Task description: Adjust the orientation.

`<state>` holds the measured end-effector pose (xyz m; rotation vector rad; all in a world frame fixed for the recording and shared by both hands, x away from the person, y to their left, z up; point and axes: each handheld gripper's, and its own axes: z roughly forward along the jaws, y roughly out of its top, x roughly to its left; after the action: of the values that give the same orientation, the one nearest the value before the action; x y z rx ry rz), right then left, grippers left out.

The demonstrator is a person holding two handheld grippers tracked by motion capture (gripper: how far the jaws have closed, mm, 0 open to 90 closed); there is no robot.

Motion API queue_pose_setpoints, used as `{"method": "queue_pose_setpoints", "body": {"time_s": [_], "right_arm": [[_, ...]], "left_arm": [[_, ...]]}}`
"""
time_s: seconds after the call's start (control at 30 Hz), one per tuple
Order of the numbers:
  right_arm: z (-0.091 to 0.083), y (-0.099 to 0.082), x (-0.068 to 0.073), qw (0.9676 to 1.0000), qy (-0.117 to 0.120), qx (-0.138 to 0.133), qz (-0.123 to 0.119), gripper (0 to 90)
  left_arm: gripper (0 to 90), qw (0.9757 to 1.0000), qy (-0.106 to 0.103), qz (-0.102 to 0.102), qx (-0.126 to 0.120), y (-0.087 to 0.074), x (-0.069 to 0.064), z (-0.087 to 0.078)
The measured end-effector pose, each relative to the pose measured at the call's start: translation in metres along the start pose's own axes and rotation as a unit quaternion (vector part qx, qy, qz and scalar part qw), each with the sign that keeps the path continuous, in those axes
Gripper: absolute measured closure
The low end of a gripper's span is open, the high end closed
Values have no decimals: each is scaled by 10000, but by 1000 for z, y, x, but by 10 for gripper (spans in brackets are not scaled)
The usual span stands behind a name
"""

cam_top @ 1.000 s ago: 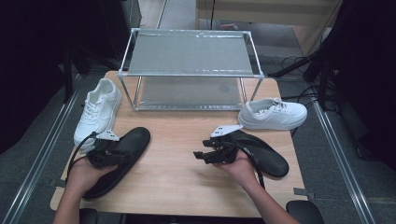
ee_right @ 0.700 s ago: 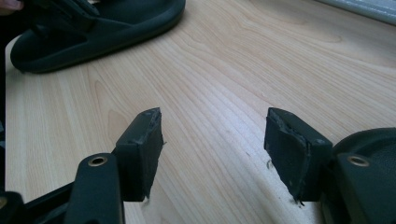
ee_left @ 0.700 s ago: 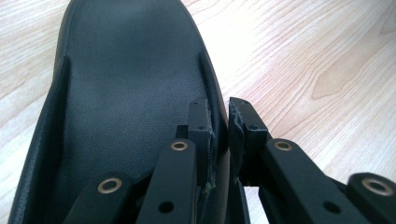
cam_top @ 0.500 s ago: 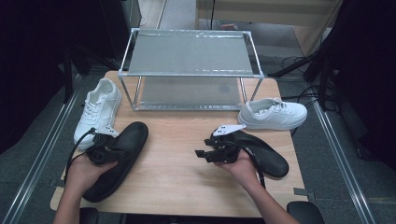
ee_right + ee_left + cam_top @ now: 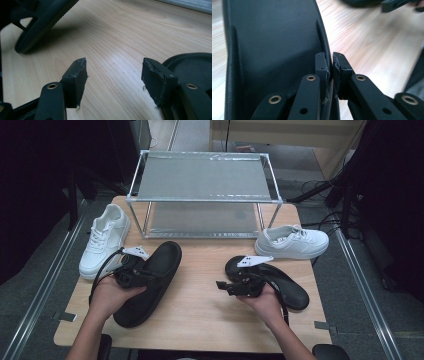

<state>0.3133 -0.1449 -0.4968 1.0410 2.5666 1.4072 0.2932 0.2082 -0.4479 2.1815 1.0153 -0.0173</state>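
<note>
The left gripper (image 5: 150, 272) has just been closing and now pinches the side rim of the left black slipper (image 5: 150, 285), whose toe lifts off the table (image 5: 200, 315). The right gripper (image 5: 223, 286) stands wide open with nothing between its jaws, the right black slipper (image 5: 280, 282) just behind it. Bare wood lies between both grippers; the wire rack (image 5: 202, 200) and two white sneakers (image 5: 104, 240) (image 5: 292, 241) sit beyond them.

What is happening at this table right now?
A person works two handheld grippers over a wooden table with a metal rack at the back. The left gripper has just been closing and now pinches the rim of a black slipper, tilting it off the table. The right gripper is open over bare wood beside the other black slipper. Two white sneakers flank the rack.
</note>
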Motion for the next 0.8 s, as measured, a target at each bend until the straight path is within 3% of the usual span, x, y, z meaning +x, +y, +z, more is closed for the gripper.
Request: {"method": "queue_pose_setpoints", "body": {"time_s": [0.2,0.57,0.7,0.8], "right_arm": [[-7,-4,0,9999,-72,-72,21,381],[-9,-7,1,9999,-144,-48,-10,382],[-9,-7,0,9999,-142,-44,-24,383],[-6,-7,1,9999,-135,-26,-66,384]], "left_arm": [[838,9998,-177,57,43,16,-5,12],[840,9992,-226,256,229,53,-24,33],[841,9989,-214,298,303,56,-31,49],[841,9986,-407,149,310,53,-29,66]]}}
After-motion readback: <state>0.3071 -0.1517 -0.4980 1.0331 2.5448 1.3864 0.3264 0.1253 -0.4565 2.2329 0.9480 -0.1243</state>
